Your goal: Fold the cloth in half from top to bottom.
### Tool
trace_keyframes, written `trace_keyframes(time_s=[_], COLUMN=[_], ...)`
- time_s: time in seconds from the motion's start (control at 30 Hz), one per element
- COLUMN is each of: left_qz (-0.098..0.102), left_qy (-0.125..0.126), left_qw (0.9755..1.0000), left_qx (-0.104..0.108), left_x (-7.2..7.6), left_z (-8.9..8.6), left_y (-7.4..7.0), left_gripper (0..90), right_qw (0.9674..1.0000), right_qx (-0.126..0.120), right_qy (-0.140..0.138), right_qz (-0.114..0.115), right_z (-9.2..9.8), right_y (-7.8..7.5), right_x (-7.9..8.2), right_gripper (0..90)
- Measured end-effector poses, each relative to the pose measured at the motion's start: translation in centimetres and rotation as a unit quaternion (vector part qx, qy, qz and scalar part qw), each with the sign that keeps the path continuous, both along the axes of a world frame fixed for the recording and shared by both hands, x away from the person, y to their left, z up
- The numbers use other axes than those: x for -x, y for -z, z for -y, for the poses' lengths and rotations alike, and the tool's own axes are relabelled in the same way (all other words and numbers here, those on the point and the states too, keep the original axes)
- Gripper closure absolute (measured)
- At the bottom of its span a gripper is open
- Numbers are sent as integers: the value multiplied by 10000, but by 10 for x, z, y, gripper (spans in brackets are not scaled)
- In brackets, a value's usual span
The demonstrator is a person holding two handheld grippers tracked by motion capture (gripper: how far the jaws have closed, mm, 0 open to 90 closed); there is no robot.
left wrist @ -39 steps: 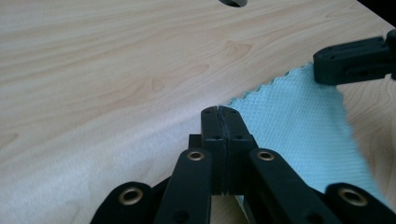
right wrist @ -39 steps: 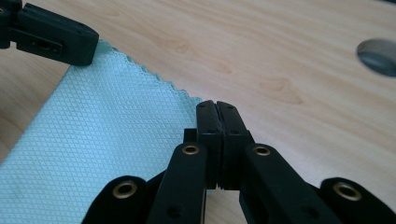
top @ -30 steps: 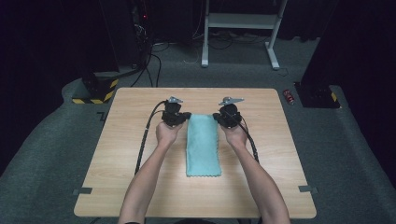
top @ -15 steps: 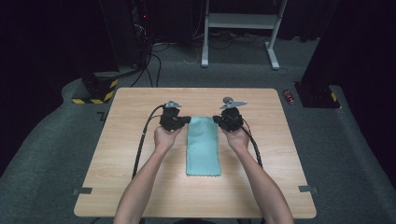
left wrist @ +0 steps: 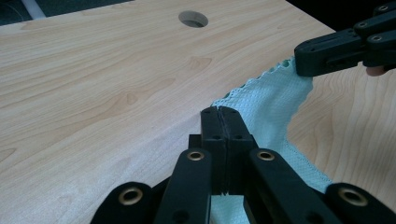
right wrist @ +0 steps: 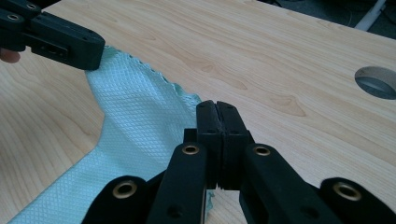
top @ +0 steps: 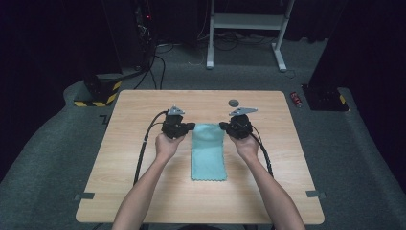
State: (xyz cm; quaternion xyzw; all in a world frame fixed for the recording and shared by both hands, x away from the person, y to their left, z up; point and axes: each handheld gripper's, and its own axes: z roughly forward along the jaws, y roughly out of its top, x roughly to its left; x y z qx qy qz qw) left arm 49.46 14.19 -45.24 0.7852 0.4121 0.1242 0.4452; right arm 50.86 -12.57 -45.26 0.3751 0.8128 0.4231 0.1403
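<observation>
Between the two grippers, on the wooden table (top: 143, 191), lies a pale teal cloth (top: 208, 155), a long narrow strip running from the grippers back toward the person. Left gripper (top: 190, 127) has its jaws fully closed on the far left corner of the cloth; in the left gripper view the weave comes out from under the closed tips (left wrist: 218, 112). Right gripper (top: 223, 126) has its jaws fully closed on the far right corner; its own view shows the scalloped hem pinched at the tips (right wrist: 217, 106). Each gripper also appears in the other's view, clamped on the opposite corner, with the far edge sagging in a shallow curve between them. The corners look slightly raised off the wood; the near end of the cloth rests flat, well behind both grippers.

Judgement: step in hand is carrying the far edge, likely to fold or reposition the strip.

Notes for doing it well:
- Keep both grips tight; only a small bite of hem is held on each side, so a slip is plausible.
- Move both hands together and level, or the edge will skew.
- Hold the spacing between the grippers steady so the edge neither bunches nor gets tugged out.
- Cable hole (left wrist: 193, 18) lies beyond the grippers; it is no obstacle.
</observation>
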Motion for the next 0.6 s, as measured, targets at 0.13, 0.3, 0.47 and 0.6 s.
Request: trace_keyframes(time_s=[0.13, 0.3, 0.47, 0.6], left_qz=[35, 84, 135, 143], left_qy=[6, 51, 118, 142], left_qw=[10000, 9999, 9998, 9998], left_qx=[-21, -28, -4, 44], left_x=[4, 9, 14, 20], left_z=[0, -1, -2, -2], left_y=[-2, -4, -5, -5], left_gripper=[896, 896, 897, 896], right_qw=[10000, 9999, 9998, 9997], right_qx=[-6, -43, -58, -85], right_qy=[-67, -99, -163, -215], right_qz=[17, 12, 47, 46], right_z=[0, 1, 3, 5], right_y=[0, 0, -2, -2], right_x=[3, 6, 10, 14], right_gripper=[895, 894, 894, 894])
